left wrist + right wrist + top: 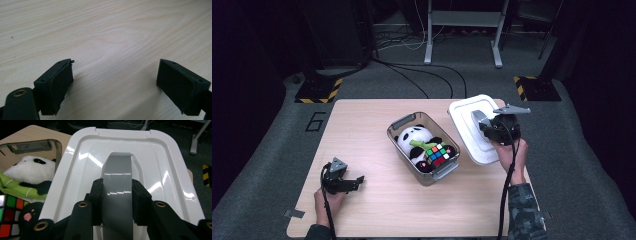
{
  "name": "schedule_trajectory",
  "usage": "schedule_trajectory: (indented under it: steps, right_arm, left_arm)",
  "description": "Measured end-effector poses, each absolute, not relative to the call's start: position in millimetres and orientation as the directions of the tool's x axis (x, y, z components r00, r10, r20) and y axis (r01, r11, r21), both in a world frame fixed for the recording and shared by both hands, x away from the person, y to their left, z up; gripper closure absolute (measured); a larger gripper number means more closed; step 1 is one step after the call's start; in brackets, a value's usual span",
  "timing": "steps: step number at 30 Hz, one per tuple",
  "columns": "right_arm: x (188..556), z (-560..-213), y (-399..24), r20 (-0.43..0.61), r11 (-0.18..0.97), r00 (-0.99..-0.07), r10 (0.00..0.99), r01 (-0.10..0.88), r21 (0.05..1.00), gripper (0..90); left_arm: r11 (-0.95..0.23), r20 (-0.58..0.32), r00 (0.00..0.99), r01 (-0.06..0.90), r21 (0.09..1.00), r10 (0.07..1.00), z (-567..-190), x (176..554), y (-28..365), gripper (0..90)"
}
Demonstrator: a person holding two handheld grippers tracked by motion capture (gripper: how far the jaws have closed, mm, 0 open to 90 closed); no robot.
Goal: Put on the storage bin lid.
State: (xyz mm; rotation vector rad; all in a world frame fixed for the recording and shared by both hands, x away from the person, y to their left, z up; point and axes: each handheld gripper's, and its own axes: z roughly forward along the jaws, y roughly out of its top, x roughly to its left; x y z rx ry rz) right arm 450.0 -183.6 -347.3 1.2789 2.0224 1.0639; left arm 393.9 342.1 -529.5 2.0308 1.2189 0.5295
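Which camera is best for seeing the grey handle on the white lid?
The right gripper view: the grey handle runs up its middle, clamped by the right gripper on the white lid. The high view shows it small, partly hidden. The left gripper view faces the table.

This looks like a lab or recording room rather than a home. A light wooden surface (377,210) stands on grey carpet (272,165), with the number 6 (315,121) marked on the floor beside it. Black cables (422,75) trail across the carpet, yellow-and-black hazard tape (319,93) edges dark stand bases, and grey metal desk legs (462,35) rise behind, all among dark surroundings.
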Motion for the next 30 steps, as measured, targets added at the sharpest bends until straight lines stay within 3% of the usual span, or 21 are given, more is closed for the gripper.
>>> schedule_trajectory:
  steps: [14, 30]
  right_arm:
    - [445, -331, -149, 0.026, 0.251, -0.498, 0.867, 0.481, 0.84, 66.7]
    - [449, -330, -93, 0.028, 0.331, -0.6, 0.8, 0.481, 0.812, 66.7]
  left_arm:
    - [-0.314, -0.008, 0.475, 0.594, 0.741, 0.88, -530, 394, 342, 13.2]
    - [-0.313, -0.009, 0.474, 0.595, 0.741, 0.88, -529, 394, 342, 13.2]
